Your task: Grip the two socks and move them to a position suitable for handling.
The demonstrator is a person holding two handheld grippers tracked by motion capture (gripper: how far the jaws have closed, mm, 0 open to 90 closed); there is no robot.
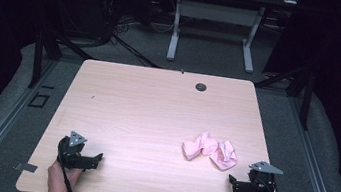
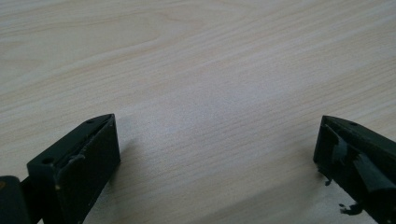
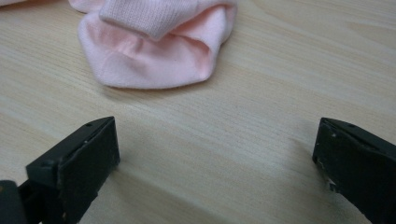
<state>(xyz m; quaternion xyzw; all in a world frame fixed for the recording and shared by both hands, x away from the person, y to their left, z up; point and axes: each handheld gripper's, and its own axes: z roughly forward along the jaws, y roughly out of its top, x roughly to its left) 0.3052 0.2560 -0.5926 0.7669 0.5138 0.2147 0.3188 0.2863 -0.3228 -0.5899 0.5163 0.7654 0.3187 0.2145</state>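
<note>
Centrally: pink cloth (image 1: pixel 210 150) crumpled on table (image 1: pixel 156 109), right-of-centre, toward near edge. Ribbed knit fold visible in right gripper view (image 3: pixel 154 42), lying flat on wood.

Right gripper (image 1: pixel 239 184) near table's right front corner, just beside cloth, not touching. Jaws spread wide, nothing between them (image 3: pixel 215 154); cloth lies ahead of tips.

Left gripper (image 1: pixel 90 158) near left front corner, well apart from cloth. Jaws spread wide, nothing held (image 2: pixel 217 149); bare wood between them.

Round grommet hole (image 1: pixel 201 87) near far edge.
</note>
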